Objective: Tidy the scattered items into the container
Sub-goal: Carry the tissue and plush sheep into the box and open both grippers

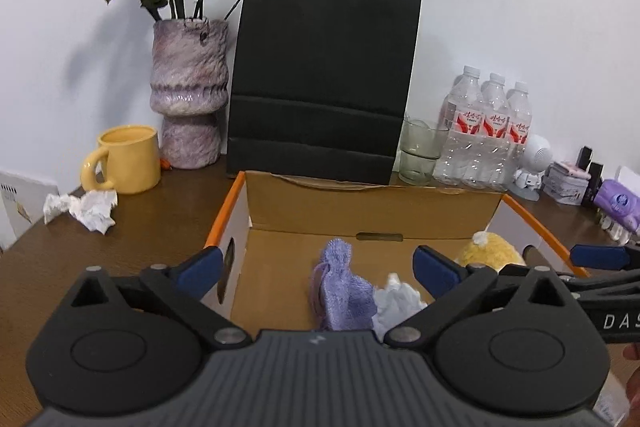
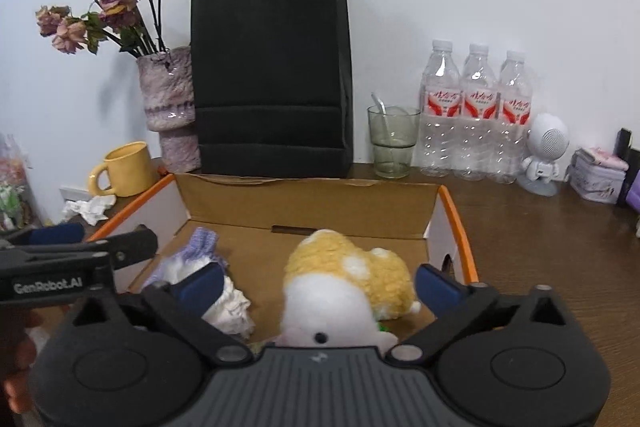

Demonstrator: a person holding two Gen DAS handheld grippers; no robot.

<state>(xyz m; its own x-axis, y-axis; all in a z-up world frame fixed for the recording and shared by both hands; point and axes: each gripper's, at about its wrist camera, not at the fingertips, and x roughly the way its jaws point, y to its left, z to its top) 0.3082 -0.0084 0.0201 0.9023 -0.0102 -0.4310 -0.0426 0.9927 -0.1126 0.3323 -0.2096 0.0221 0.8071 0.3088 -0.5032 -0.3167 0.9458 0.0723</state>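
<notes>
Cardboard walls of the box [image 1: 372,211] enclosed the purple pouch [image 1: 340,287], which lay just ahead of the left gripper [image 1: 320,267], its long axis running toward the box's far wall, gathered neck farthest. Both grippers hovered level over the box's near edge, fingers spread and holding nothing. The yellow-and-white plush [image 2: 352,287] lay between the right gripper's [image 2: 320,283] fingers, while crumpled paper [image 1: 86,207] remained near the table's left edge.
</notes>
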